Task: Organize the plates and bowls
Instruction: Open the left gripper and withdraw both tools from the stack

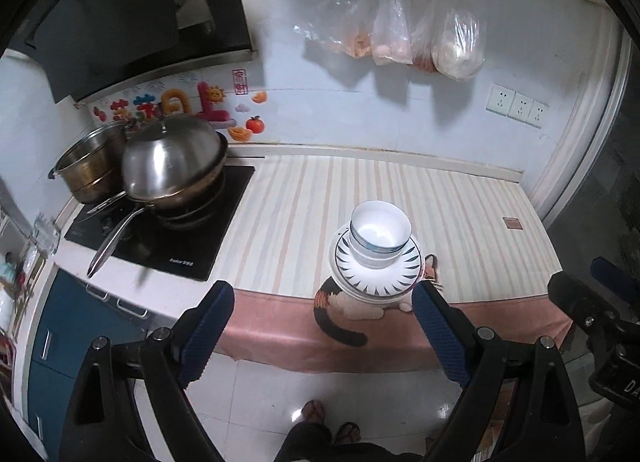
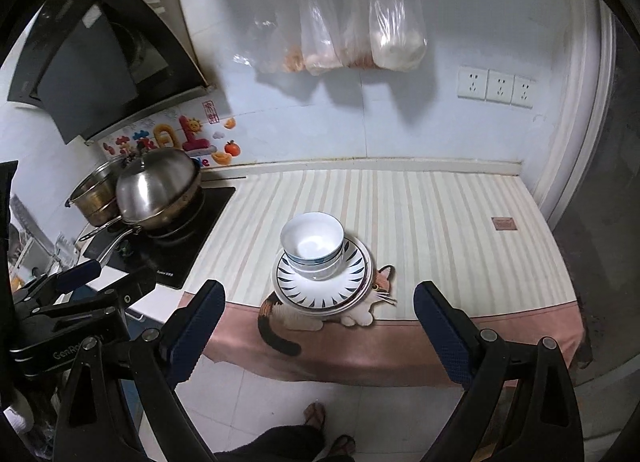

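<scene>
Two bowls [image 2: 313, 247] sat nested on stacked plates [image 2: 320, 286] near the counter [image 2: 460, 222] front edge, consolidated for tidiness. Left gripper [image 1: 322, 328] and right gripper [image 2: 318, 326] hung back, wide open, empty

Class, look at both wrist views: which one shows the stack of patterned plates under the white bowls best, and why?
The right wrist view: the white plates with dark radiating marks lie unobstructed between the open jaws. In the left wrist view the same plates sit close beside the right-hand jaw, which crowds their edge; the white bowls on top show in both.
</scene>
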The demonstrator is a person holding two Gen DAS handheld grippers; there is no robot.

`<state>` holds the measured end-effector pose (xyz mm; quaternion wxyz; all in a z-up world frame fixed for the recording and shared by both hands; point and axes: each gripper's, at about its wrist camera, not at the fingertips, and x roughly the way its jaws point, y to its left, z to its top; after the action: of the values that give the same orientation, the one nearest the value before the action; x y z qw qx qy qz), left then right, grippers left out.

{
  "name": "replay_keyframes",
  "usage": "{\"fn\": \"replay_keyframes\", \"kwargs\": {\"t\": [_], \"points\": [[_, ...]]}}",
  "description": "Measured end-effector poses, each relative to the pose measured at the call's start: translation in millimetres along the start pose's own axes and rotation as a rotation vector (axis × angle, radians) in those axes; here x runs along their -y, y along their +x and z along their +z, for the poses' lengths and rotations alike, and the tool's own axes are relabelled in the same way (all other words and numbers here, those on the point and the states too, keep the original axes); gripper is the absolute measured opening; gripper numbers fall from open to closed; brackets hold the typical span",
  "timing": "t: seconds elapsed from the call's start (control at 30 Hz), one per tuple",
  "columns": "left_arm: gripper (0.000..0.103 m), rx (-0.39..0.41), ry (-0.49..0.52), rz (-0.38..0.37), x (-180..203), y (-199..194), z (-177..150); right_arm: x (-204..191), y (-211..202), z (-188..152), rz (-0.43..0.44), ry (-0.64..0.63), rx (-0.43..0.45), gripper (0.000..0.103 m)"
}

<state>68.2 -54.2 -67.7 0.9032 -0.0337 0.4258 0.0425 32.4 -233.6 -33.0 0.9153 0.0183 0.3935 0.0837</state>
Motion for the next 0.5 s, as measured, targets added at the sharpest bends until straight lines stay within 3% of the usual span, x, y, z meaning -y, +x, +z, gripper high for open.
{"fn": "replay_keyframes", "kwargs": {"t": [0.33, 0.5], "points": [[0.091, 0.063, 0.007, 0.030, -7, -40, -11, -14, -62, -18, -0.038, -0.020, 0.082, 0.098], [0.091, 0.075, 0.016, 0.030, -12, -53, -16, -16, -73, -24, -0.044, 0.007, 0.088, 0.098]]}}
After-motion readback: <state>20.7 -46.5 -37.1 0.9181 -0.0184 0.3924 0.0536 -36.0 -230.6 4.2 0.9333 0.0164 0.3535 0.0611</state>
